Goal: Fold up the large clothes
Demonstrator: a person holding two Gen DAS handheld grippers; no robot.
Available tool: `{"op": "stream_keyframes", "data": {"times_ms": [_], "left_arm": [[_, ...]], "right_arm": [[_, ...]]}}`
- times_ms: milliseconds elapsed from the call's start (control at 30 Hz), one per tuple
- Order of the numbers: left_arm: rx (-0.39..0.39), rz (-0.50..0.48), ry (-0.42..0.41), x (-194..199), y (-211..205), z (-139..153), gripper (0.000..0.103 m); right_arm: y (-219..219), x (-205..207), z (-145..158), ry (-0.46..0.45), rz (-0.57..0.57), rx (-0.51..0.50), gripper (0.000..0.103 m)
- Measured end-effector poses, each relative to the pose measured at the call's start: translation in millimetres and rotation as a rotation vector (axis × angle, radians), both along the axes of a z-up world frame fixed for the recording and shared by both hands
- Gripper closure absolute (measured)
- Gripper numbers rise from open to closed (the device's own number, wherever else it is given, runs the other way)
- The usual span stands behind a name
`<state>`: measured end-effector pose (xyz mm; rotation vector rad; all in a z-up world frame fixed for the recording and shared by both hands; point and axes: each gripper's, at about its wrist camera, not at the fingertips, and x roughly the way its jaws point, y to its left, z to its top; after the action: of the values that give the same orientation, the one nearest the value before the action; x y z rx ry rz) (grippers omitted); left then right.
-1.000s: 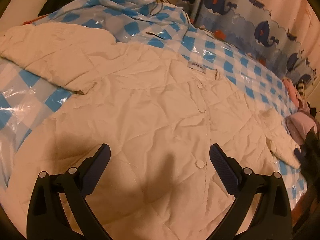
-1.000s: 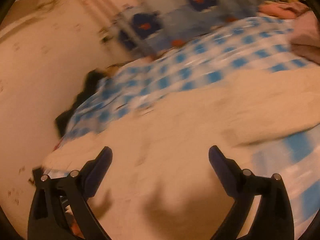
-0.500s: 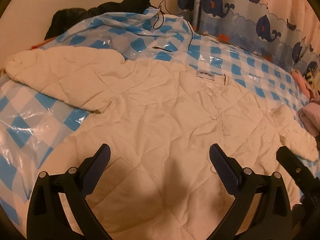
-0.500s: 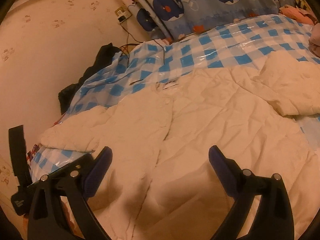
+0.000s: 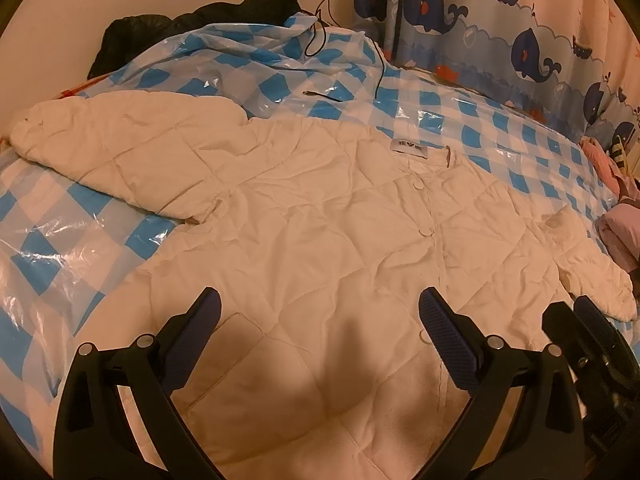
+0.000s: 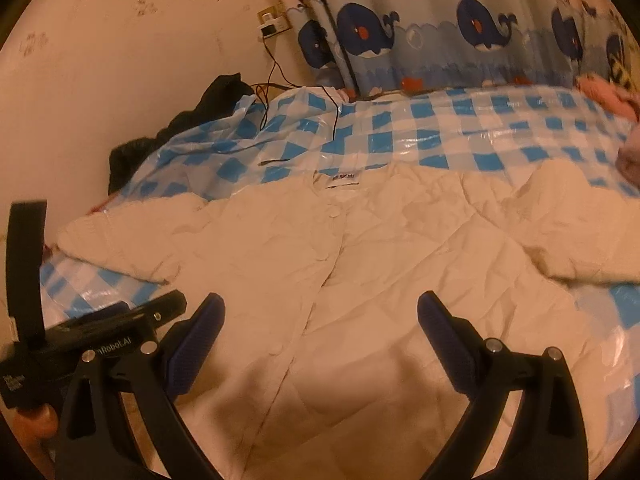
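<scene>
The cream quilted button-front jacket (image 5: 320,240) lies spread flat, front side up, filling the centre of both views, its neck label (image 5: 409,148) toward the upper middle of the frame and its row of round buttons (image 5: 419,185) running down toward the cameras. The 2 sleeves are out to the sides: 1 reaches to the upper left of the left wrist view (image 5: 120,152), the other bends down at the right edge (image 5: 588,276). No fold appears made yet, so by my judgement the task is at its start, with sleeves and body all left to fold. The left gripper (image 5: 320,316) hovers over the lower hem area with its jaws spread wide and nothing between them; the right gripper (image 6: 320,316) is likewise wide apart and empty above the button line. The jacket rests on a blue-and-white checked glossy plastic sheet (image 5: 48,248) covering what looks like a bed. Beyond it, a dark bundle of cloth (image 5: 192,20) sits in the upper left against a plain wall, a black cable (image 5: 320,36) trails from a wall socket (image 6: 274,26), a whale-print curtain (image 5: 500,32) fills the upper right, and pink clothes (image 5: 624,216) pile at the right edge.
</scene>
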<state>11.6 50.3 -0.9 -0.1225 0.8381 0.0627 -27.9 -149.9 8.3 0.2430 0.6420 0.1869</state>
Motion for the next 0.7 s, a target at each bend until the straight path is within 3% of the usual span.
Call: {"op": "stream_keyframes", "data": {"times_ms": [700], "left_arm": [[-0.024,-0.006,0.021,2,2,-5,0.008]], "right_arm": [[23,-5,3,-0.041,-0.016,-0.236,0.01]]}}
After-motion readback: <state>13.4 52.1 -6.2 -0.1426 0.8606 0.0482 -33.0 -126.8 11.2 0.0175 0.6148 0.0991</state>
